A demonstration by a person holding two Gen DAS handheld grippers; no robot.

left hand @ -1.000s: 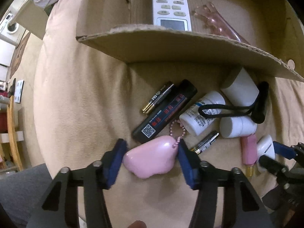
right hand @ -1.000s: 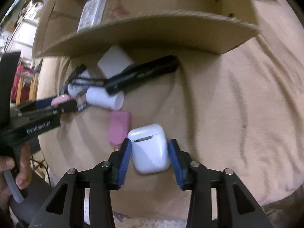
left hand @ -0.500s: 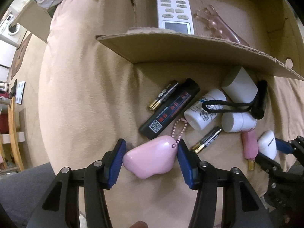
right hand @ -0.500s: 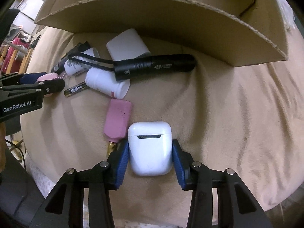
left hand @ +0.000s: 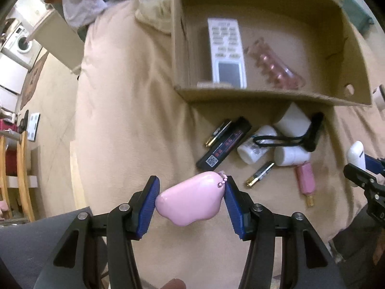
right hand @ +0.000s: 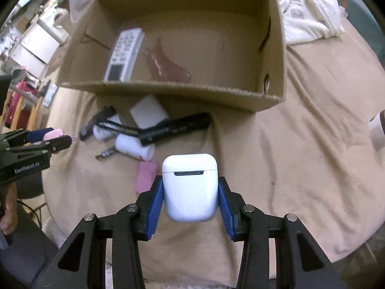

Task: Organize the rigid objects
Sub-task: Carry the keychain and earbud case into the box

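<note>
Beige-blanketed bed under me, left gripper fingers clamped on pink charm, right gripper fingers clamped on white earbud case, both short of the cardboard box; smooth shells could slip out mid-carry.

A cardboard box is sitting on the blanket, holding a remote control with a hair clip lying just right of it. In front of the box, a flashlight is lying across a heap of bottles; a battery pack and loose batteries are lying to the heap's left. The earbud case is sitting nearest, between the right gripper's fingers.
</note>
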